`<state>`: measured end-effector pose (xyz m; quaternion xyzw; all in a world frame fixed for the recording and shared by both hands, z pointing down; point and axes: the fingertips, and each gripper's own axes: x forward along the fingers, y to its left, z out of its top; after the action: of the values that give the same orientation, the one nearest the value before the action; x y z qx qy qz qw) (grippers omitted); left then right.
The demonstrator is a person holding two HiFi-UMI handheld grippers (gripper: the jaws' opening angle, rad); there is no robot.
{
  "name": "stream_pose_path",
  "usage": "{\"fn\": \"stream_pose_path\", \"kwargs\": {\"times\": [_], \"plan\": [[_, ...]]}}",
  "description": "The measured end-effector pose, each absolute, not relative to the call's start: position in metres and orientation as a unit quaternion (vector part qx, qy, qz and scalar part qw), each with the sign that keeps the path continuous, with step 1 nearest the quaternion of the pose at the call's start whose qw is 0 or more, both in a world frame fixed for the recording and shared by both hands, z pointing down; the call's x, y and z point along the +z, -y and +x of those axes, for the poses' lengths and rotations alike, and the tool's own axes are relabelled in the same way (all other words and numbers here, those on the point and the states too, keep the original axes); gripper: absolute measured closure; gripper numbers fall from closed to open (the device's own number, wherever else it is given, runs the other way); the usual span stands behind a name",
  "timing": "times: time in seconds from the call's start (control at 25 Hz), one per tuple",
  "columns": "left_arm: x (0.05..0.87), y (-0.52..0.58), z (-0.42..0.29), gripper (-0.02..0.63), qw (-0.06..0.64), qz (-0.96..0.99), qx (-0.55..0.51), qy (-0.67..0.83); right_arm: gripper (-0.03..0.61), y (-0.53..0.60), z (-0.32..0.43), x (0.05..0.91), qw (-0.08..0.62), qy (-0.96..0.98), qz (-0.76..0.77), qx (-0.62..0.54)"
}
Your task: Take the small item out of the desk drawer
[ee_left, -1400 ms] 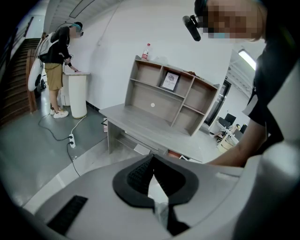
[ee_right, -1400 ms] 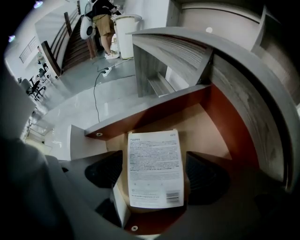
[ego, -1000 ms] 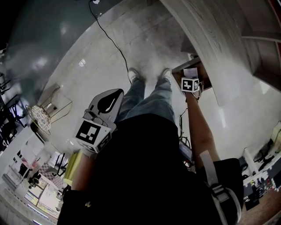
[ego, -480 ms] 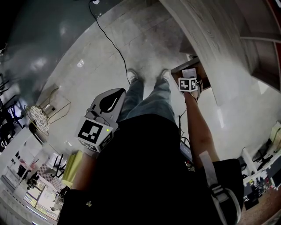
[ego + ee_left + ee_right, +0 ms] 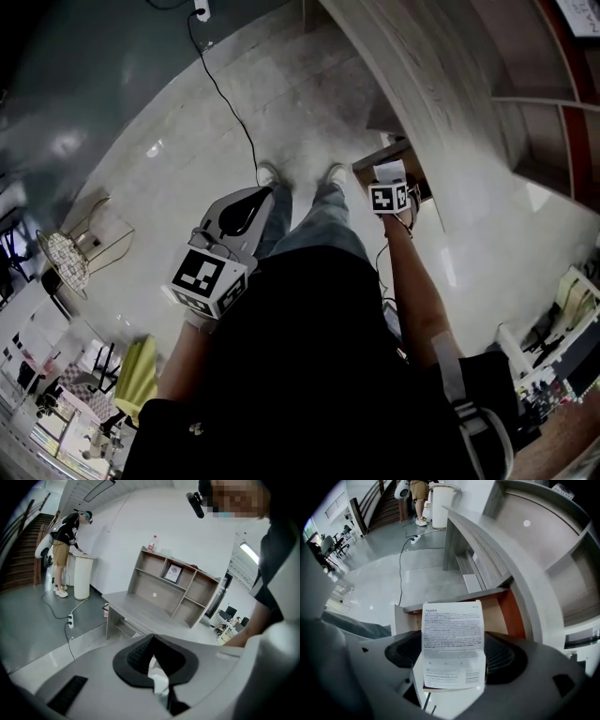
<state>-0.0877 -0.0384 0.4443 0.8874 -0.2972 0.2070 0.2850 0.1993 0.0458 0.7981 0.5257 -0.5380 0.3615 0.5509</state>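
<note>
Because it must clear the drawer (image 5: 506,613), the right gripper (image 5: 452,660) has its jaws clamped on the small item (image 5: 452,634); the left gripper (image 5: 154,660) idles, jaws closed

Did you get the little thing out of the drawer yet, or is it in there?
Nearly done. The drawer is open, and the right tongs are shut on a small printed paper that looks lifted out, in front of the drawer. The left tongs are shut and away from the desk. Left to do: carry the paper clear and set it down somewhere.
</note>
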Motion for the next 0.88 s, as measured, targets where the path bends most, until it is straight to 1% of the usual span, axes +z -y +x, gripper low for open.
{"fn": "stream_pose_path", "kwargs": {"times": [0.28,0.52,0.68,0.88], "plan": [[0.437,0.047,-0.095,0.606,0.287,0.89,0.168,0.313,0.176,-0.014,0.174,0.753,0.541,0.571,0.52,0.333],[0.421,0.056,-0.107,0.606,0.279,0.89,0.139,0.333,0.176,0.022,0.139,0.699,0.514,0.61,0.518,0.309],[0.412,0.062,-0.12,0.606,0.273,0.888,0.124,0.348,0.176,0.053,0.111,0.657,0.474,0.644,0.527,0.288],[0.403,0.071,-0.134,0.606,0.26,0.887,0.108,0.365,0.176,0.092,0.073,0.594,0.407,0.694,0.537,0.253]]}}
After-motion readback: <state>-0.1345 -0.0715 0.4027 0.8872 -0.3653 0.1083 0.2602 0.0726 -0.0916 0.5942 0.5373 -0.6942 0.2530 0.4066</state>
